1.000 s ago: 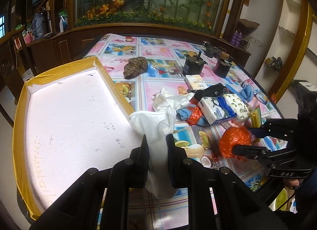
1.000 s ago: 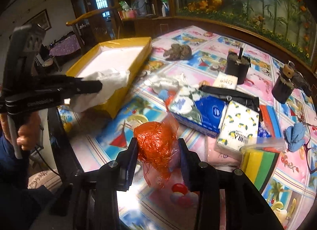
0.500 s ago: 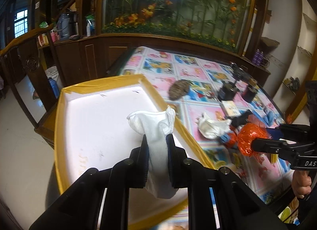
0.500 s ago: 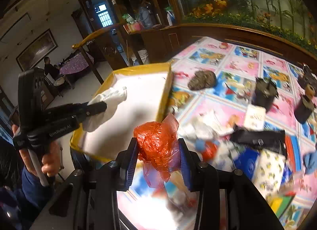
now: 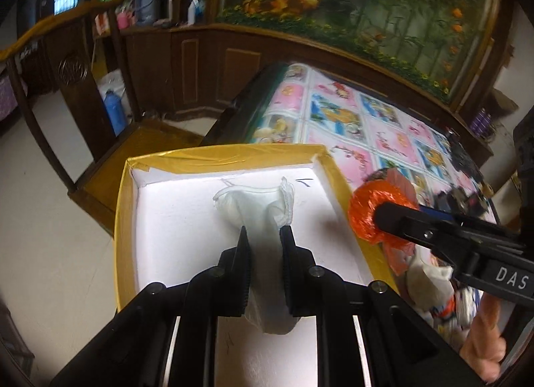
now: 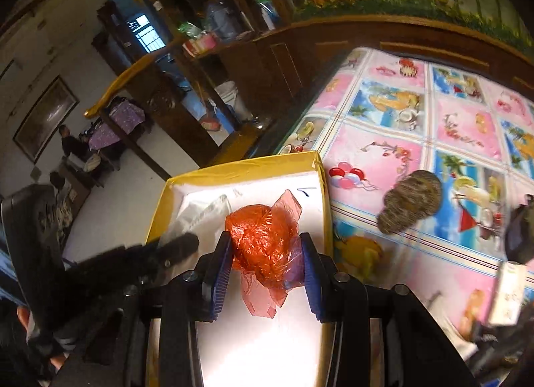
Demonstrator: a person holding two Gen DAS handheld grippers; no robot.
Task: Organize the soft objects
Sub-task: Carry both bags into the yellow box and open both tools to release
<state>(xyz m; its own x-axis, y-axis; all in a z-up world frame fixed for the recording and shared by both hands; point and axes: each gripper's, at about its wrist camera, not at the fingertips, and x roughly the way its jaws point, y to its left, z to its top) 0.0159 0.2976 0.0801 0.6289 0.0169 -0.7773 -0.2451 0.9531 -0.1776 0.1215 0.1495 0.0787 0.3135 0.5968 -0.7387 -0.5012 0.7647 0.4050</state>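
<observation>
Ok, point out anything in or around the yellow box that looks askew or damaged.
Nothing stands out. The yellow box looks intact; the left gripper holds a white cloth and the right gripper a crumpled orange bag above it.

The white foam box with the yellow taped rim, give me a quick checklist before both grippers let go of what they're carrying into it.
1. Left gripper grips the white cloth mask: ok, fingers clamped on it.
2. Right gripper grips the crumpled orange plastic bag: ok, held between the blue pads.
3. Mask over the white foam box with the yellow taped rim: ok, white floor shows beneath it.
4. Bag over the box: ok in the right wrist view; the left wrist view puts it near the right rim.
5. Box floor free below: ok, bare.
6. Height above the floor: cannot tell.
</observation>
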